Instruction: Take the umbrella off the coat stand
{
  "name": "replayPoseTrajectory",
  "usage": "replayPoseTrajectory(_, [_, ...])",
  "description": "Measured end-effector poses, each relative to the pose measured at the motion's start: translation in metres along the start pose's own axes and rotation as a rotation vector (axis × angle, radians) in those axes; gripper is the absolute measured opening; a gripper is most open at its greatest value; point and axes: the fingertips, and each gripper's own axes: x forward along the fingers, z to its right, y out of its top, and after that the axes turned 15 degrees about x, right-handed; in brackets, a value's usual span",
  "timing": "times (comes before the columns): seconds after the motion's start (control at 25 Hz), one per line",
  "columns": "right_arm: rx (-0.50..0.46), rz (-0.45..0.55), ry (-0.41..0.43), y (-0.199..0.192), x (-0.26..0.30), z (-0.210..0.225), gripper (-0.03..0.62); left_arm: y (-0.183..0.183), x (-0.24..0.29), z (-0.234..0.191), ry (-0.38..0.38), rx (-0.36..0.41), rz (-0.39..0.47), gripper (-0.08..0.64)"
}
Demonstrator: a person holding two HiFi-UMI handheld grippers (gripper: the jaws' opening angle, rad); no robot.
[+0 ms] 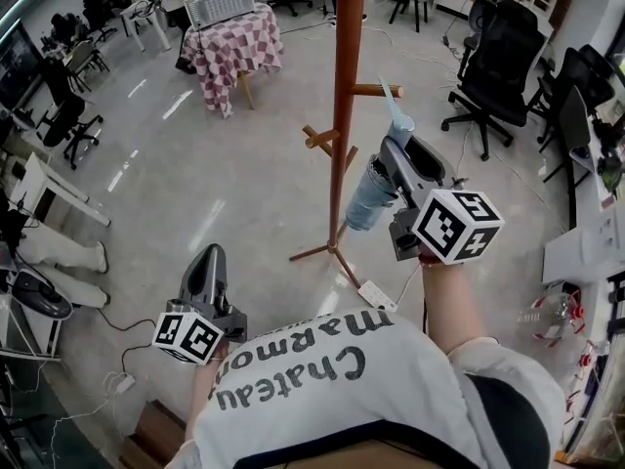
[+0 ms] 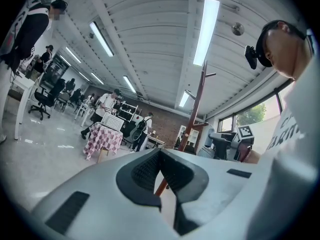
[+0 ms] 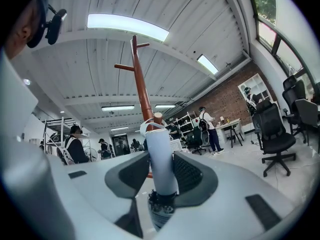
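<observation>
My right gripper (image 3: 161,166) is clenched around the folded light blue umbrella (image 1: 370,198), gripping it by the pale shaft near the handle end, so I judge the grasping step as done. The umbrella hangs just beside the wooden coat stand (image 1: 348,66), with its handle end pointing up toward the peg (image 1: 376,91) on the right side of the post. The white strap (image 3: 145,128) of the handle sits very near the round end of that peg, and I cannot tell whether the loop is over it or already free. So in my judgement what is left is to bring the strap clear of the peg and carry the umbrella away from the stand. My left gripper (image 1: 208,267) is low at my side, well apart from the stand, its jaws closed together on nothing. By my count there are one umbrella, one coat stand and two grippers.
</observation>
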Motion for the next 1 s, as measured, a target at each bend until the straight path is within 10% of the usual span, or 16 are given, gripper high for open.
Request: replayPoseTrajectory(1.0, [-0.016, 0.027, -0.049, 0.006, -0.023, 0.020, 0.163, -0.002, 0.008, 0.013, -0.044, -0.004, 0.003, 0.021])
